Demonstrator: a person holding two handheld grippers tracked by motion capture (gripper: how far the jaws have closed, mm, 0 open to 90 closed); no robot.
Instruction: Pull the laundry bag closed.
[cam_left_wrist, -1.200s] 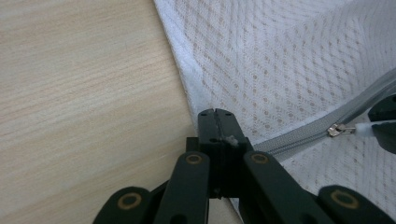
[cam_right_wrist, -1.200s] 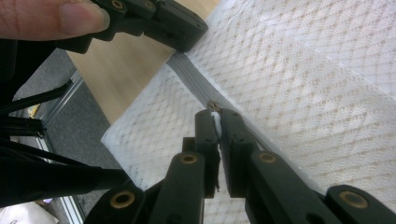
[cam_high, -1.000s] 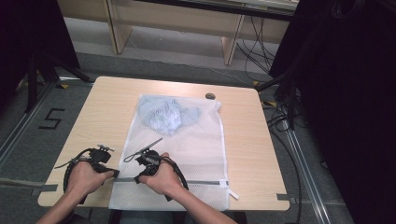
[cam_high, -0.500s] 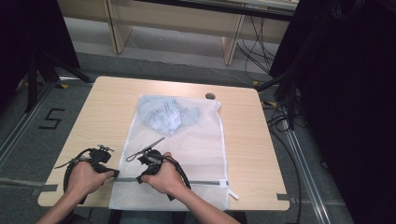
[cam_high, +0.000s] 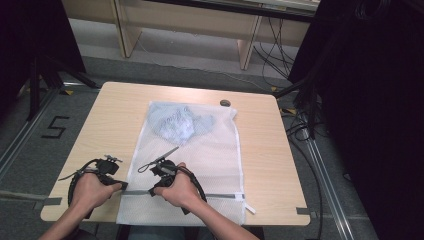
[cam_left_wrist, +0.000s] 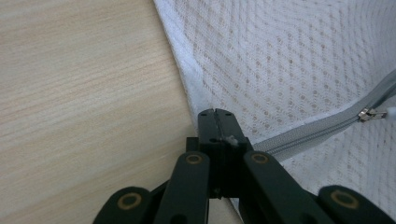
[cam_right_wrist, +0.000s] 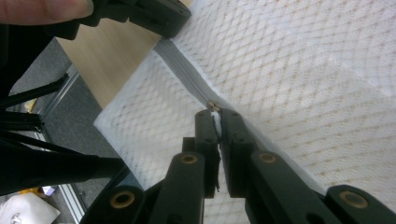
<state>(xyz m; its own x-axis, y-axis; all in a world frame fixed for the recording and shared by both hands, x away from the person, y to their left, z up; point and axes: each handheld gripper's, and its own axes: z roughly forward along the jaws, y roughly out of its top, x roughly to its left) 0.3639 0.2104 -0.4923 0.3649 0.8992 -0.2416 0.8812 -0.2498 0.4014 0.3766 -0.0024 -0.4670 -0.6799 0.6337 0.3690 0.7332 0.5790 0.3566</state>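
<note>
White mesh laundry bag (cam_high: 200, 165) with a grey zipper (cam_left_wrist: 322, 126), flat on the light wooden surface (cam_high: 120, 115), gripped by both claws at its near end.

The left claw (cam_left_wrist: 216, 122) is closed on the bag's corner where the zipper begins; the right claw (cam_right_wrist: 215, 116) is closed on the white zipper pull (cam_right_wrist: 215, 114), just along the zipper. A crumpled pale-blue cloth (cam_high: 177, 121) lies inside the bag's far end; a small dark round disc (cam_high: 225, 103) sits beyond it.

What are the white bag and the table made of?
The bag looks like thin white mesh cloth: tiny holes let the tan table and a blue garment show through. The table looks like pale wood or wood-look laminate, with matte grain lines.
</note>
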